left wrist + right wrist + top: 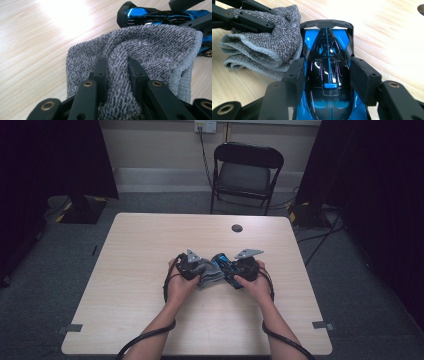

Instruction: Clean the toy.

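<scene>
The left gripper (117, 71) has its fingers (101, 72) pinched tight on a ridge of the folded grey towel (155, 47), while the right gripper (328, 75) clamps a blue and black toy car (328, 82) by its flanks, fingers (362, 75) about half apart, the car's rear wing pointing away from the hand. Towel and car touch at the middle of the bench (150, 235). Bare wood lies on every side, and the edges and a round dark cap (237, 228) are well apart from them.
</scene>
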The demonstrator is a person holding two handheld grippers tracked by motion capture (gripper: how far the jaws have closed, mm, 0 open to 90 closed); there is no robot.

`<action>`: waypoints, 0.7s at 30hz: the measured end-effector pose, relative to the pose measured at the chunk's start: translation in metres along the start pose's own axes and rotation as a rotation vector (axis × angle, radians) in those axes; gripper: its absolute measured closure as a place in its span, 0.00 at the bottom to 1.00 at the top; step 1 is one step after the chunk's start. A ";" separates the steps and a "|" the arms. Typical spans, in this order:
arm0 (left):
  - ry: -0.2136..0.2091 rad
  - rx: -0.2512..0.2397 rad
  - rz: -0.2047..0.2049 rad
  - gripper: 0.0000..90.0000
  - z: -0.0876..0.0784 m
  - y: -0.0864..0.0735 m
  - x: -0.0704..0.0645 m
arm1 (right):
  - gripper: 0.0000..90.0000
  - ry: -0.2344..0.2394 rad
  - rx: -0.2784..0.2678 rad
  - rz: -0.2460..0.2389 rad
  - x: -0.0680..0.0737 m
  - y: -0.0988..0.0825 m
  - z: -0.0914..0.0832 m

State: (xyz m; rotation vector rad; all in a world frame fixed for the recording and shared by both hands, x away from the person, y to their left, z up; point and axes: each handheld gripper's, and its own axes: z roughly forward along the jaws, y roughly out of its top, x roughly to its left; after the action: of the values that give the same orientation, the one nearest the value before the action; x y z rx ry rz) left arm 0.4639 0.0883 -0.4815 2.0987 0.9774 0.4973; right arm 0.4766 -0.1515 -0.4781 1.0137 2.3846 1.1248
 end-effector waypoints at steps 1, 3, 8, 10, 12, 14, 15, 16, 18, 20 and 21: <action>-0.005 -0.004 -0.013 0.80 0.000 0.000 0.001 | 0.52 0.000 0.000 0.000 0.000 0.000 0.000; -0.009 -0.002 -0.023 0.80 0.001 -0.001 0.003 | 0.52 0.000 0.000 0.000 0.000 0.000 0.000; -0.002 0.001 -0.034 0.80 0.000 -0.001 0.008 | 0.52 0.001 -0.001 -0.002 0.000 0.000 0.000; 0.000 0.006 -0.031 0.80 -0.001 0.000 0.010 | 0.52 0.002 -0.002 -0.002 -0.001 0.000 0.000; 0.007 0.006 -0.032 0.80 -0.001 0.000 0.012 | 0.52 0.002 -0.001 -0.002 -0.001 0.000 0.000; 0.013 0.004 -0.036 0.80 -0.002 0.001 0.015 | 0.52 0.003 -0.001 -0.001 -0.001 0.000 0.000; 0.016 0.010 -0.036 0.80 -0.003 0.001 0.016 | 0.52 0.002 -0.001 -0.002 -0.001 0.000 0.000; 0.020 0.007 -0.039 0.80 -0.003 0.001 0.018 | 0.52 0.002 -0.001 -0.001 -0.001 0.000 0.000; 0.027 -0.004 -0.042 0.80 -0.003 0.001 0.020 | 0.52 0.002 0.000 -0.002 -0.001 0.000 0.000; 0.037 -0.006 -0.038 0.80 -0.005 0.001 0.023 | 0.52 0.003 0.001 -0.003 -0.001 0.000 0.000; 0.045 -0.011 -0.042 0.80 -0.004 0.001 0.023 | 0.52 0.003 0.002 -0.003 -0.001 0.001 0.000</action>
State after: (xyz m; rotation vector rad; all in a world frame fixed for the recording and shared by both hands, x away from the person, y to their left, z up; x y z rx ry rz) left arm 0.4766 0.1081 -0.4771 2.0610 1.0402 0.5296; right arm 0.4775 -0.1516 -0.4779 1.0092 2.3893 1.1247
